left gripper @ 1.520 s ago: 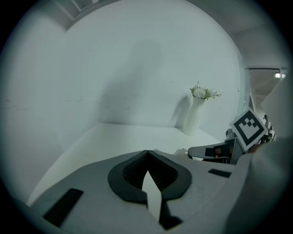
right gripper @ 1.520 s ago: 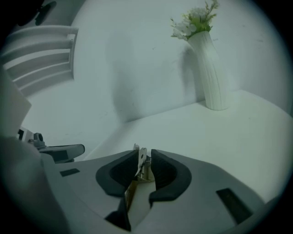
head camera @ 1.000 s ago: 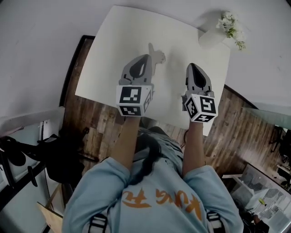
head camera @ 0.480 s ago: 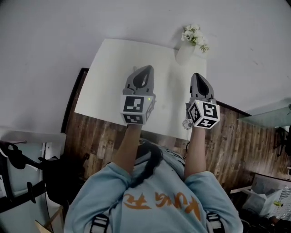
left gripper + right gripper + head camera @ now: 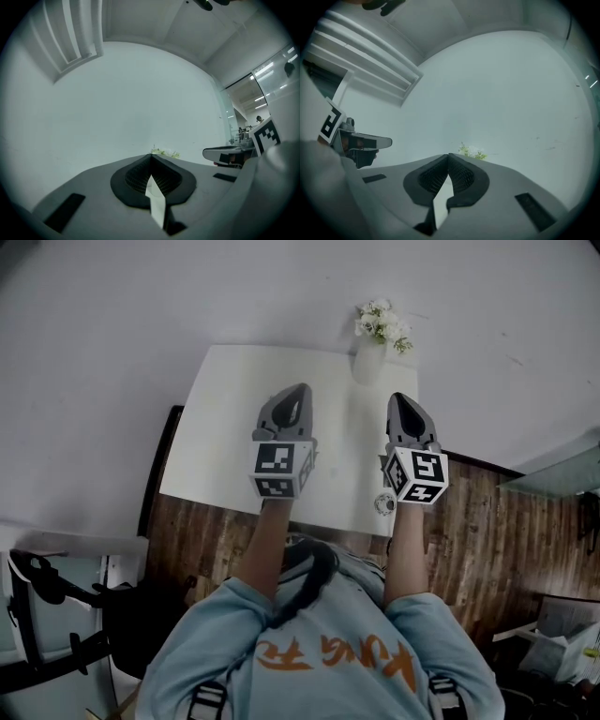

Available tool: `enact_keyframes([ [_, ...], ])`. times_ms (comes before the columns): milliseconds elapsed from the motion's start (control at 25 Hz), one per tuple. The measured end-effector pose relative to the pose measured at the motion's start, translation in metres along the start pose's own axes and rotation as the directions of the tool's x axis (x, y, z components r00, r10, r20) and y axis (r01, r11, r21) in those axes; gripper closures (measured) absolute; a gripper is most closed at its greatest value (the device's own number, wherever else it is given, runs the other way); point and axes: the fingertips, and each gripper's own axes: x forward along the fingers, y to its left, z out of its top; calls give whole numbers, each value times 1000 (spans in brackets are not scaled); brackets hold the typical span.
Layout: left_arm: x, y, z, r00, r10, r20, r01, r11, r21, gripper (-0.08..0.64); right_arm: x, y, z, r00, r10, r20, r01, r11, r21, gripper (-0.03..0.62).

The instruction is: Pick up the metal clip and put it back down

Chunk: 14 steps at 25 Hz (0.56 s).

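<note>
Over the white table [image 5: 225,427] my two grippers hang side by side, pointing at the far wall. The left gripper [image 5: 298,388] is shut, its fingertips meeting with nothing between them [image 5: 151,159]. My right gripper [image 5: 399,397] is shut and empty as well [image 5: 448,156]. A small round metal piece [image 5: 384,503] shows beside the right gripper's marker cube [image 5: 417,474], at the table's near edge. I cannot tell whether it is the clip or a part of the gripper. No clip shows on the table top.
A white vase with pale flowers [image 5: 375,334] stands at the table's far edge against the grey wall; its blooms peek over the jaws [image 5: 164,152] [image 5: 471,151]. Dark wooden floor [image 5: 478,521] surrounds the table. A black chair [image 5: 47,582] is at the lower left.
The head view has swung, so the table and vase now sit more squarely ahead and look smaller. Both grippers stay shut, side by side, and have drawn back toward the near edge.
</note>
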Motion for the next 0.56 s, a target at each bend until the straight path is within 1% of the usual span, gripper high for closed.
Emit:
enact_keyframes([
  [280,4,-3,0,1000,-10,-1,10,1000,5,537,0,-1,2,1000,5,11,-5,1000,-18,580],
  [560,5,-3,-1,1000,-16,-1,16,1000,24,537,1,1,5,1000,5,15,-4,1000,-28,580],
])
